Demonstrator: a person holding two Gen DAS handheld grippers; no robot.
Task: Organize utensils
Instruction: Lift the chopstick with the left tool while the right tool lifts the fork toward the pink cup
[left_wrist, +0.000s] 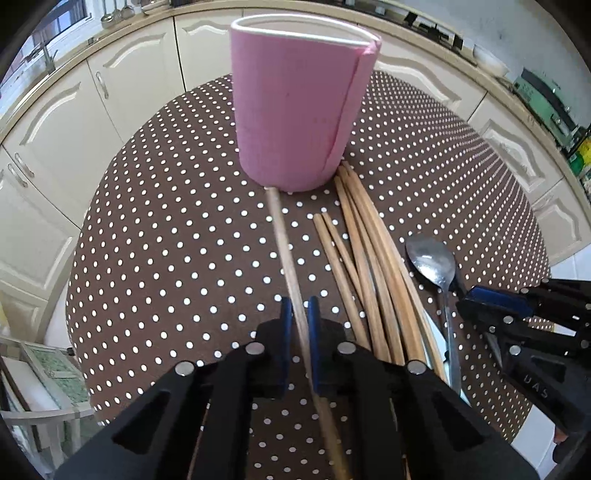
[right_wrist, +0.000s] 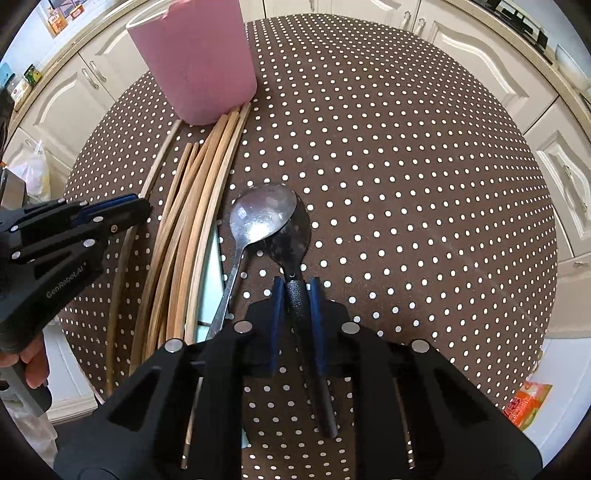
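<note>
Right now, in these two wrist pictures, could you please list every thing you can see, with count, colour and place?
cup: one, pink, upright on table
single chopstick: one, pale wood, between left pads
chopstick bundle: several, wood, beside cup
metal spoon: one, silver, beside bundle
black spoon: one, black, handle between right pads
tablecloth: one, brown, white dots
cabinets: cream, behind table
left hand-held gripper: shut on chopstick
right hand-held gripper: shut on black spoon

Black plastic left gripper (left_wrist: 298, 314) with blue finger pads (left_wrist: 285, 332), round silver screws, triangular cut-outs, matching black plastic right gripper (right_wrist: 296, 295), white "GenRobot.AI" lettering on the side of the left one
</note>
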